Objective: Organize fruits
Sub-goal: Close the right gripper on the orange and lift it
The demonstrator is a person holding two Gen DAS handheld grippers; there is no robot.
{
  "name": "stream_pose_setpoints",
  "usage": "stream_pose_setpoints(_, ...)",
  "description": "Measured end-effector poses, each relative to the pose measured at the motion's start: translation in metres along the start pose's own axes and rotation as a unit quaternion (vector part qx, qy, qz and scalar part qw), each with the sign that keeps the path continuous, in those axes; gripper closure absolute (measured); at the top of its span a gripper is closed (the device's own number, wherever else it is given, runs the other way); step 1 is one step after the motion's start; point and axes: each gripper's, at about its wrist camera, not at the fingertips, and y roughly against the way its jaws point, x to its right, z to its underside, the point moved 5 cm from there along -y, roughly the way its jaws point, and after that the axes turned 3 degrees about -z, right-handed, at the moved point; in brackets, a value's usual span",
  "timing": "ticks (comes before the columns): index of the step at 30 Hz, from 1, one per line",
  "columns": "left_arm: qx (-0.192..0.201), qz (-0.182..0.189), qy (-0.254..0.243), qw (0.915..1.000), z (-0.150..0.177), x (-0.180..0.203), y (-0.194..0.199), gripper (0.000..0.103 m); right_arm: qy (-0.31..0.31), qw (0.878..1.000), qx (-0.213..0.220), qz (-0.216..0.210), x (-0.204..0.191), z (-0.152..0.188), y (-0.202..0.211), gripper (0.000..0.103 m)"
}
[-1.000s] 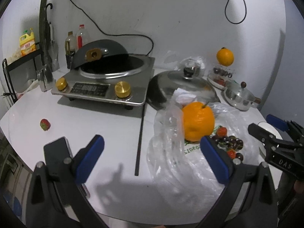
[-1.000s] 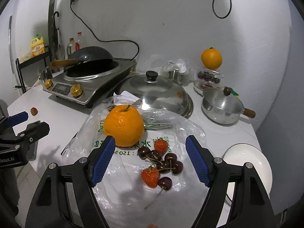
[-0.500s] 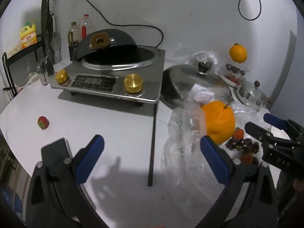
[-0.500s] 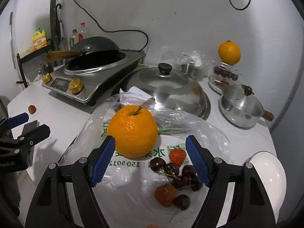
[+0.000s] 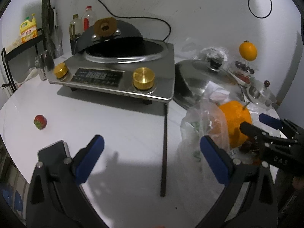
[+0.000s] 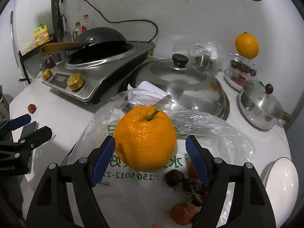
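Both grippers are closing in on the plastic bag (image 6: 209,125) since a second ago; the right gripper (image 6: 150,159) is now straddling the orange (image 6: 145,140), jaws spread, pads not yet pressing; the left gripper (image 5: 152,159) is hanging released over bare table (image 5: 114,125). Sitting on the bag, the orange is looking firm, weighty, round, likely rolling on slick film; gripping across its widest middle seems best; its pebbled, glossy skin is bearing a green stem.

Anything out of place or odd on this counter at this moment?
Yes. One strawberry lies alone on the bare white counter, far left of the plastic bag where the big orange, cherries and other strawberries sit. A second orange perches atop a clear container by the wall.
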Motion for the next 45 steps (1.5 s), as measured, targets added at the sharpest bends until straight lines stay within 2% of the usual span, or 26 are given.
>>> stream_pose_setpoints(6,-0.010,-0.002,0.002,0.9999,0.000,-0.005,-0.013,0.001,-0.015,1.000,-0.005,-0.012,0.004,-0.005,-0.017,0.023)
stream_pose_setpoints(9,-0.015,-0.004,0.003,0.9999,0.000,-0.006,-0.019,0.001,-0.018,1.000,-0.009,-0.019,0.005,-0.007,-0.025,0.015)
stream_pose_setpoints(13,-0.020,-0.005,0.001,0.9998,-0.001,-0.006,-0.024,0.001,-0.023,0.999,-0.018,-0.029,0.003,-0.008,-0.037,0.014)
stream_pose_setpoints(23,-0.026,-0.009,0.004,0.9996,0.001,-0.011,-0.030,0.001,-0.015,0.999,-0.029,-0.019,0.001,-0.011,-0.055,0.010)
stream_pose_setpoints(34,-0.023,-0.008,0.006,0.9997,0.003,-0.013,-0.026,0.001,-0.005,0.999,-0.028,-0.013,-0.003,-0.011,-0.053,0.013)
stream_pose_setpoints(45,-0.009,-0.005,-0.002,0.9999,0.000,-0.005,-0.007,0.001,-0.009,1.000,-0.019,-0.016,-0.001,-0.003,-0.030,0.014)
